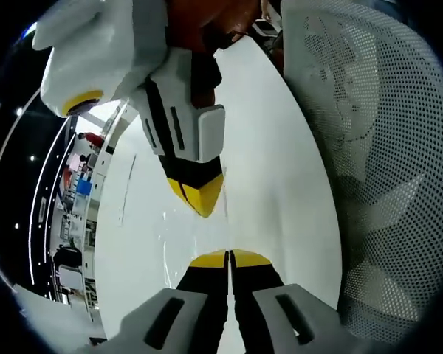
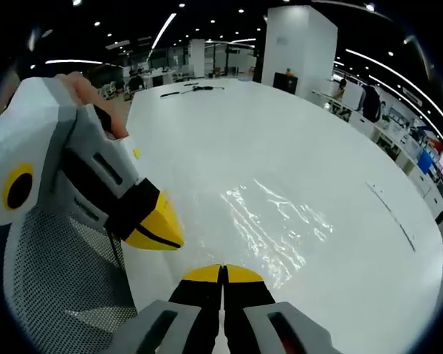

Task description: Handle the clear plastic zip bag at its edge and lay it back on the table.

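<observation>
Clear bag flat on table, both grippers at its near edge

The clear, crinkled plastic zip bag point(image 2: 269, 221) lies on the white table point(image 2: 229, 125), just ahead of the right gripper point(image 2: 223, 271) and left gripper point(image 2: 159, 228); both pairs of yellow-tipped jaws are closed, whether pinching its edge unclear

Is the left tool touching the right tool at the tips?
Apart. In the right gripper view, white table shows between the left tool and the right tool. The clear bag lies beyond them.
</observation>
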Available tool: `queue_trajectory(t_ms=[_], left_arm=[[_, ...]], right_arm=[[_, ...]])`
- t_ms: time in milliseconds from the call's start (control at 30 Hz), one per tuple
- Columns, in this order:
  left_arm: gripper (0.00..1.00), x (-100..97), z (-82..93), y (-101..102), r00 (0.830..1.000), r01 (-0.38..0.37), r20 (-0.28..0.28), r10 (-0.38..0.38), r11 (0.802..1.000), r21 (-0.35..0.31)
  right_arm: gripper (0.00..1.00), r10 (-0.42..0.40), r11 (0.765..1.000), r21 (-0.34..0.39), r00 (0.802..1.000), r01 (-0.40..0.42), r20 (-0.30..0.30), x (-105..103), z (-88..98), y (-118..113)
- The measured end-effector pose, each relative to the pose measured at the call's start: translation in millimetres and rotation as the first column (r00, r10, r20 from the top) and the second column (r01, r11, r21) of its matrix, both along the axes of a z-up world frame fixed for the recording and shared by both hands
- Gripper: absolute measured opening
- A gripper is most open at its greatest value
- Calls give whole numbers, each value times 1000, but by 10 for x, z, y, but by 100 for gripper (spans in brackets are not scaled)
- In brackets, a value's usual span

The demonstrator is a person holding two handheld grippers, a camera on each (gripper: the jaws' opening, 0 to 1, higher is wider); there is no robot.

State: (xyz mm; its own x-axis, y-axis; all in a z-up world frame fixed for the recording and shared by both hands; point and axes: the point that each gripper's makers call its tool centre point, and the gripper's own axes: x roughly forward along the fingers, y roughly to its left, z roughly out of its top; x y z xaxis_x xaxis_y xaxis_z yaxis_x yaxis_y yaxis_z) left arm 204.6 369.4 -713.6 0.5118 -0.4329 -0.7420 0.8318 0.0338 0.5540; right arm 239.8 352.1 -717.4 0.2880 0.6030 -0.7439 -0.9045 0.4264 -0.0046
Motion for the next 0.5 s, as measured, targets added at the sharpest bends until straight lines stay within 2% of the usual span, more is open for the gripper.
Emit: queue_trajectory(t_ms=[267, 500], left_arm=[[0, -27, -100, -25, 1000, -6, -22, 6, 1000, 6], [0, -69, -180, -63, 998, -11, -54, 10, 1000, -2]], right_arm=[[0, -121, 991, 53, 993, 122, -17, 199, 128, -11], [0, -161, 985, 72, 987, 159, 25, 318, 288, 2]])
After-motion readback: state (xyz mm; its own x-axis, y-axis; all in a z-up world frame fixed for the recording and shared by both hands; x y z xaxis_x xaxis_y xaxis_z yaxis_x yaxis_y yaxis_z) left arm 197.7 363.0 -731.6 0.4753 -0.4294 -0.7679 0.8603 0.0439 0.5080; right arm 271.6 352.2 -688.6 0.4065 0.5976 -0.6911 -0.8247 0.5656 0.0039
